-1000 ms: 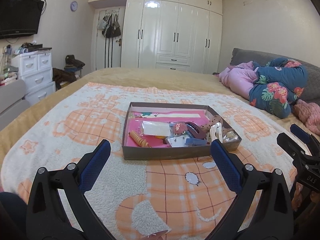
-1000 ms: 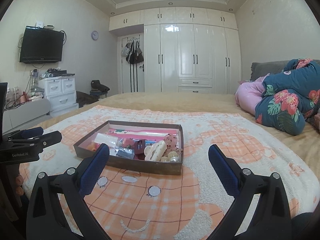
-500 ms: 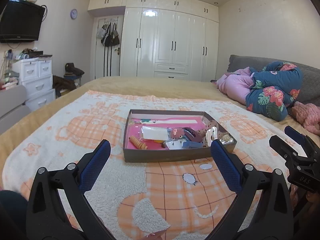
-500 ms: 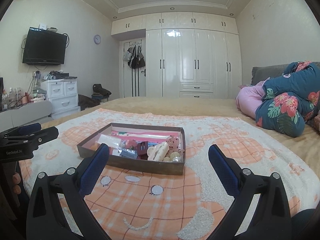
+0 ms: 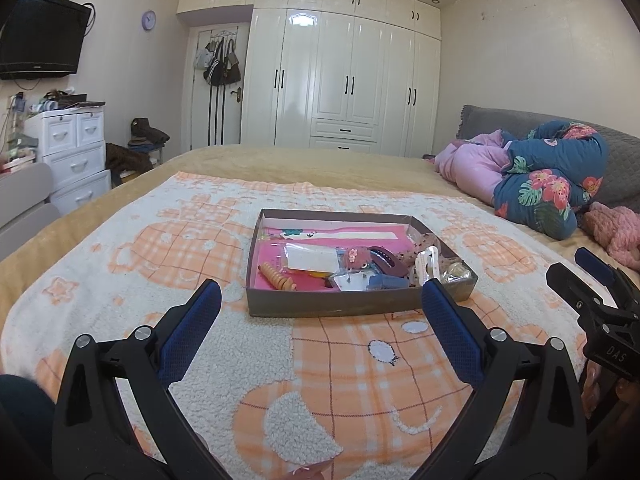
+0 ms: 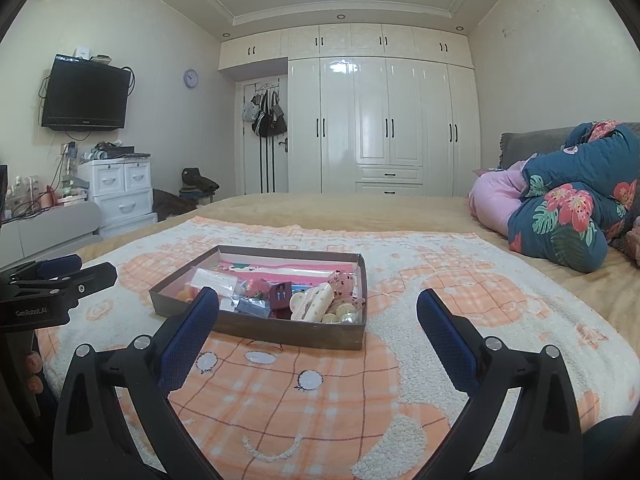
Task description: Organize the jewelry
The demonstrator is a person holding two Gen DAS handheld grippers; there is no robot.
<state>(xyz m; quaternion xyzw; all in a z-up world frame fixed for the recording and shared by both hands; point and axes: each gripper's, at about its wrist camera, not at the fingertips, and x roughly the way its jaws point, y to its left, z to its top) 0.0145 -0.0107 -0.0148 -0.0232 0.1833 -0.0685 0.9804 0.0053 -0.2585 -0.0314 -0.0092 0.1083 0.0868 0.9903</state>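
Observation:
A shallow brown box (image 5: 328, 307) with a pink lining sits on the orange-and-white blanket (image 5: 280, 380). It holds jewelry and hair pieces: an orange spiral tie (image 5: 277, 277), a white packet (image 5: 312, 259), a dark red clip (image 5: 386, 259), a white claw clip (image 5: 427, 265). The box also shows in the right wrist view (image 6: 288, 330). My left gripper (image 5: 320, 304) is open and empty, just short of the box's near wall. My right gripper (image 6: 318, 312) is open and empty, near the box's near right corner.
The bed has a folded floral quilt (image 5: 552, 184) and pink bedding (image 5: 476, 168) at the right. White wardrobes (image 5: 344, 80) stand behind. A white drawer unit (image 5: 76, 152) and a wall TV (image 5: 40, 44) are at the left.
Both grippers have tilted up and lowered slightly, so the box sits lower in each view and more of the room shows. Both stay open and empty.

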